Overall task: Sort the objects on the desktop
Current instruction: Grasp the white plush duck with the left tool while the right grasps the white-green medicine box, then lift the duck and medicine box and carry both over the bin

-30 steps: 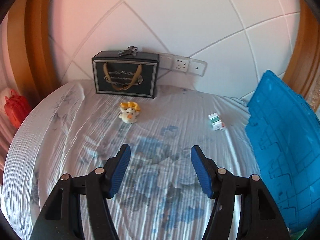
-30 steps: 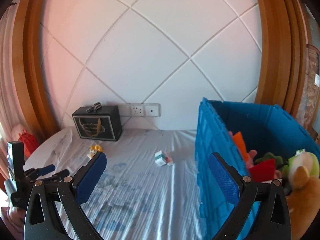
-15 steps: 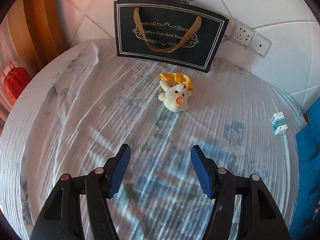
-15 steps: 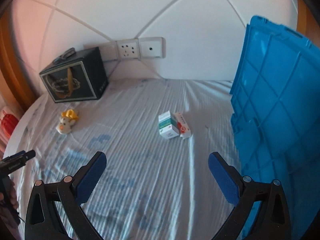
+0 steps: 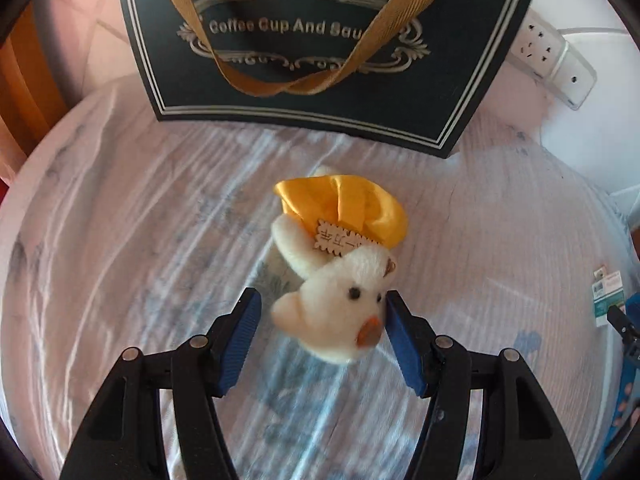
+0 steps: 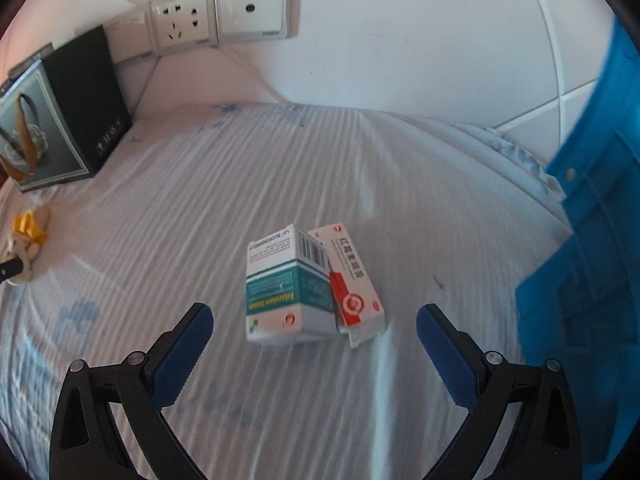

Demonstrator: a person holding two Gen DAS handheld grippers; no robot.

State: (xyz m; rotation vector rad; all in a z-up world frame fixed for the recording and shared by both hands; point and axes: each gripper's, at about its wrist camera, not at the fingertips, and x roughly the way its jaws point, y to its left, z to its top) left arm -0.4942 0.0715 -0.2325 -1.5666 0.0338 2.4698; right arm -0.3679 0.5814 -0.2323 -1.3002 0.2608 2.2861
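Three loose items remain on the bench (image 6: 360,168), a surface under a white, blue-flowered ribbed cloth, so by my judgement the sort is unfinished.

Item 1 — small cream plush duck with orange beak and yellow satin bow (image 5: 340,280). It lies near the middle of the cloth, in front of the gift bag. The left tool (image 5: 322,332) has its blue-padded jaws apart with the duck's head between them; the right pad sits at the cheek, though contact cannot be confirmed. Not yet gripped. A wooden tag on the bow bears Chinese characters too small to read with confidence.

Item 2 — white-and-teal cardboard medicine box (image 6: 290,284), standing upright, with barcode on top and fine print too blurred to read.

Item 3 — white-and-red cardboard medicine box (image 6: 352,280), leaning against item 2 and touching it, with red Chinese lettering on its face. The right tool (image 6: 314,338) hovers just short of the pair, jaws wide apart, holding nothing.

Destination, presumed — blue ribbed plastic crate (image 6: 592,240) at the bench's right edge; its contents are not visible.

Background: black paper gift bag with gold ribbon handles (image 5: 320,44), printed "Coffee Cup And Sau…" — the rest is hidden by the ribbon. White wall sockets (image 6: 224,12) sit behind.
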